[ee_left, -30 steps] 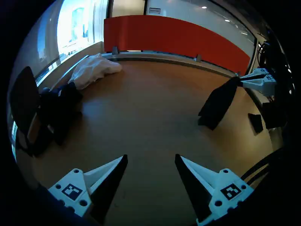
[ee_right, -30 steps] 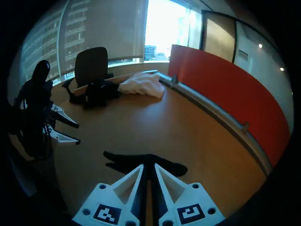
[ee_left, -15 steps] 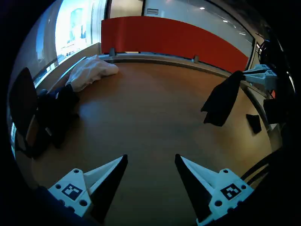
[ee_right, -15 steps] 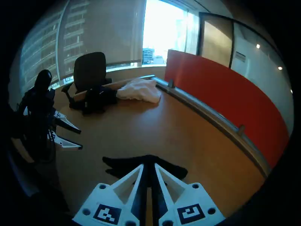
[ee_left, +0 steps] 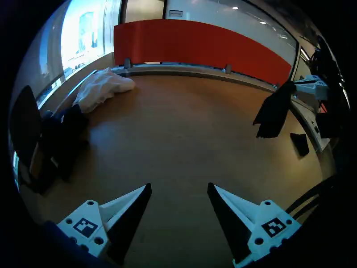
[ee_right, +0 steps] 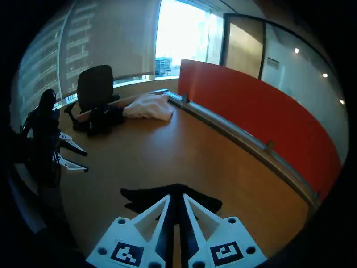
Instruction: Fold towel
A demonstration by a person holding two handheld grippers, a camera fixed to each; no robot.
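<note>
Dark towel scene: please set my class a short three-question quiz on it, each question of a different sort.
1. True or false: the left gripper is shut.
2. Multiple choice: the partition behind the table is A blue, B red, C green.
3. Short answer: what holds the dark towel?

Key: 1 false, it is open; 2 B; 3 the right gripper, shut on it.

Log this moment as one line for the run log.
left gripper: open, empty, over table | right gripper: shut on dark towel, held hanging | white cloth: heaped at far edge
</note>
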